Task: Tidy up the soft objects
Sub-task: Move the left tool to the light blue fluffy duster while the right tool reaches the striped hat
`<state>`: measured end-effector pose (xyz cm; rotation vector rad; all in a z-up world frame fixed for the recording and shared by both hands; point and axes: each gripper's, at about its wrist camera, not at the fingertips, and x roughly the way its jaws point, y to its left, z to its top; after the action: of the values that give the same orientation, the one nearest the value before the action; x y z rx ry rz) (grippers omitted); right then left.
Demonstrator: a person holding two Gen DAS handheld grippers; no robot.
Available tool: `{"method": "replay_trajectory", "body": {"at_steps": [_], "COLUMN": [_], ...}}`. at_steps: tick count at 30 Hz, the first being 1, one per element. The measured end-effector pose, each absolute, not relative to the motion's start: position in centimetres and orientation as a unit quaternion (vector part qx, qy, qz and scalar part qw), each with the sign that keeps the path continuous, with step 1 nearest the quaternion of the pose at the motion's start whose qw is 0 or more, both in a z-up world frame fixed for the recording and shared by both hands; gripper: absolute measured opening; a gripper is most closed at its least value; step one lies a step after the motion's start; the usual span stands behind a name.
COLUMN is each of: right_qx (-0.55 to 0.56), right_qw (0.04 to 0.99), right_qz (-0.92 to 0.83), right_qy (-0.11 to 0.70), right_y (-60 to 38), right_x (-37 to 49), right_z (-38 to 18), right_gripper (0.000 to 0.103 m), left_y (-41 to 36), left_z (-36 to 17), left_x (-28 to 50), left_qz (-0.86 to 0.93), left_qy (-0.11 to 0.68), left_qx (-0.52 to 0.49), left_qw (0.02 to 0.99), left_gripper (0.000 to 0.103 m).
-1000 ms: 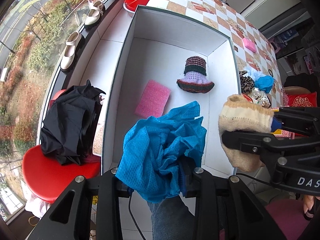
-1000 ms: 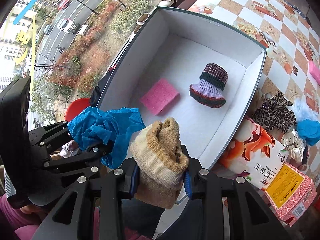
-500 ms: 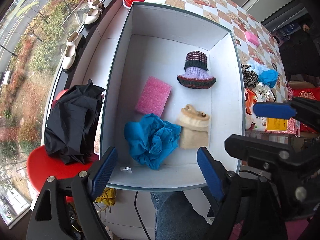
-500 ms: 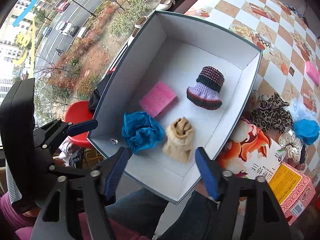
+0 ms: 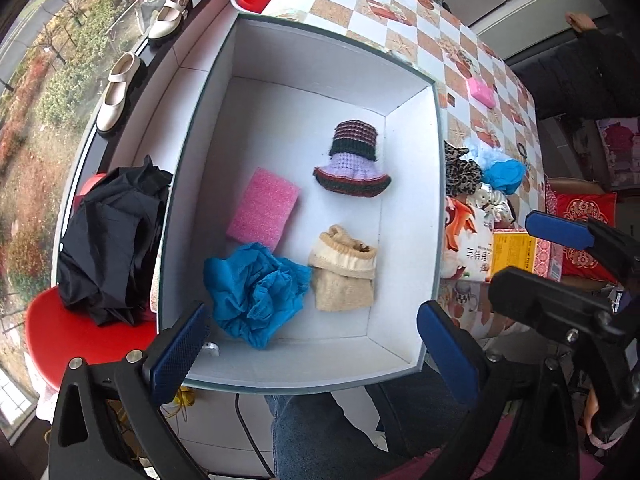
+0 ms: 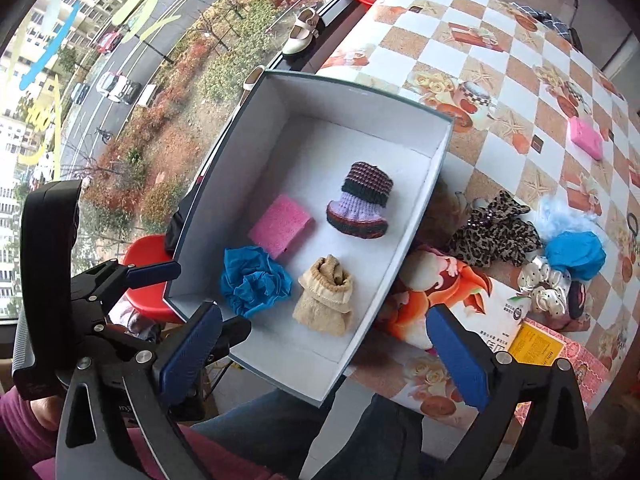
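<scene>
A white box (image 5: 400,152) (image 6: 436,168) holds a crumpled blue cloth (image 5: 256,292) (image 6: 254,282), a beige knit sock (image 5: 344,276) (image 6: 326,298), a pink sponge (image 5: 264,208) (image 6: 282,230) and a striped knit hat (image 5: 354,160) (image 6: 362,206). My left gripper (image 5: 314,354) is open and empty above the box's near edge. My right gripper (image 6: 324,352) is open and empty, also near that edge. Each gripper shows in the other's view.
On the checkered table (image 6: 500,80) right of the box lie a leopard scrunchie (image 6: 496,232), a blue cloth ball (image 6: 576,254), a white scrunchie (image 6: 544,286), a printed carton (image 6: 452,312) and a second pink sponge (image 6: 586,142). Black clothing (image 5: 108,240) lies on a red stool left.
Both grippers opened and dropped the blue cloth and the beige sock into the box, then pulled back and up from it.
</scene>
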<state>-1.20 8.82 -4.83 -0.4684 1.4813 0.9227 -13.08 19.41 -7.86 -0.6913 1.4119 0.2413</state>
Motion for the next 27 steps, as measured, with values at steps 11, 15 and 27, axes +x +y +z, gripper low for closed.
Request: {"method": "replay_trajectory", "body": {"at_steps": [11,15,27], "right_qx": [-0.098,-0.075,-0.071], "right_qw": [0.688,0.709,0.660], "right_qz": [0.326,0.281,0.194], "right_qy": [0.640,0.643,0.722], "right_y": [-1.4,-5.6,-14.2], "right_x": [7.5,11.6,20.1], "right_z": [0.9,0.9,-10.9], "right_gripper": [0.103,0.103,0.103], "left_y": [15.2,13.4,9.5], "left_z": [-4.4,-4.0,-5.8], "left_x": [-5.7,-3.1,3.0], "left_qz": [0.043,0.037,0.057], "left_qy": [0.631,0.636,0.676], "left_qx": [-0.310,-0.296,-0.252], "left_qw": [0.710,0.712,0.690], "left_gripper": [0.103,0.103,0.103]}}
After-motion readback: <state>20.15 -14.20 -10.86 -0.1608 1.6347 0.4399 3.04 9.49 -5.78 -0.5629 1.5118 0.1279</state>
